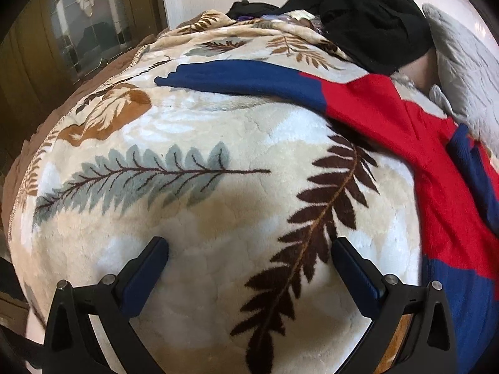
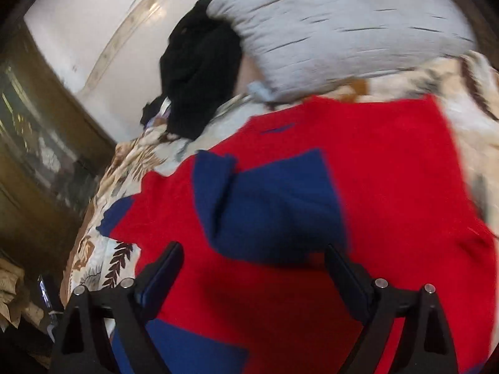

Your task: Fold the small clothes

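- Left wrist view: my left gripper (image 1: pixel 249 268) hangs low over the fern-print blanket (image 1: pixel 193 218), pointing along the bed.
- Jaws spread wide, nothing between them, only plush blanket under the gap; can't tell if the fingertips (image 1: pixel 156 249) touch it.
- Red and blue sweater (image 1: pixel 389 118) lies to the right of this gripper, apart from it, one blue sleeve (image 1: pixel 237 76) stretched out left across the blanket.
- Black clothes (image 1: pixel 371 18) piled at the far end, grey pillow (image 1: pixel 461 62) beside them at right.
- Right wrist view: my right gripper (image 2: pixel 254 260) sits directly above the sweater (image 2: pixel 389 171), tilted down at it; frame is motion-blurred.
- Jaws wide apart, gripping nothing; red knit fills the gap.
- Folded-in blue sleeve (image 2: pixel 274 199) lies on the red body just ahead of the fingertips; contact unclear.
- Pillow (image 2: pixel 343 31) and black clothes (image 2: pixel 199 74) beyond the sweater, blanket (image 2: pixel 103 249) showing at left.
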Demonstrator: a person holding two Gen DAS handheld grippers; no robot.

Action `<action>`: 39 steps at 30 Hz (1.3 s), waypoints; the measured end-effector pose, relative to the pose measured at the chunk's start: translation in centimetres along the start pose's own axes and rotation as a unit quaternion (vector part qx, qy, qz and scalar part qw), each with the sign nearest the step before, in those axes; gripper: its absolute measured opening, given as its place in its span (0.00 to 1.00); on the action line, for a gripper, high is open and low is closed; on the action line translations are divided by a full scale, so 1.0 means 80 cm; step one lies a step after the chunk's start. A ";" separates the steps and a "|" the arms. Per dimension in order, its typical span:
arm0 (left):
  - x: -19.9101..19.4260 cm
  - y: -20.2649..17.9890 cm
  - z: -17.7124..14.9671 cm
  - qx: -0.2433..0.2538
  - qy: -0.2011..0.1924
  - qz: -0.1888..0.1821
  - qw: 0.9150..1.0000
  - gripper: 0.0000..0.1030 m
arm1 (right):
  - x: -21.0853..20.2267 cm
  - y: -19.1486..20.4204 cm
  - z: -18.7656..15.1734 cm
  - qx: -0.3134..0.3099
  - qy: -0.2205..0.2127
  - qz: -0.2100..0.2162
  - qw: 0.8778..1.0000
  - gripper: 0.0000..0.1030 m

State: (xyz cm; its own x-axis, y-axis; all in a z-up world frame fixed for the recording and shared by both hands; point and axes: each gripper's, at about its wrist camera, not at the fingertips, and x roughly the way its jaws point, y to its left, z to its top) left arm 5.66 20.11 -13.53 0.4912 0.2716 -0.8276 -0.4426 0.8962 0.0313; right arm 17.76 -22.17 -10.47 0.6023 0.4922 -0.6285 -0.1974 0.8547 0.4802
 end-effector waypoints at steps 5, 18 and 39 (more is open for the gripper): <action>-0.070 -0.056 0.013 0.040 -0.046 -0.080 0.995 0.99 | -0.044 -0.043 -0.001 0.018 -0.042 0.000 0.999 0.91; -0.031 -0.401 0.094 0.230 -0.009 -0.017 0.973 1.00 | -0.055 -0.081 0.000 0.080 -0.075 0.058 0.992 0.91; 0.029 -0.235 0.070 0.055 0.030 -0.116 0.991 0.43 | -0.051 -0.135 -0.010 0.198 -0.056 0.076 0.976 0.91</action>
State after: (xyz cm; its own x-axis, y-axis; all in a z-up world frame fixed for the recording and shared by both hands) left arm 19.29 5.87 -12.93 0.5238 0.0354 -0.8511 -0.2363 0.9659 -0.1053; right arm 16.78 -33.30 -13.59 0.6740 0.5690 -0.4711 0.0098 0.6308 0.7759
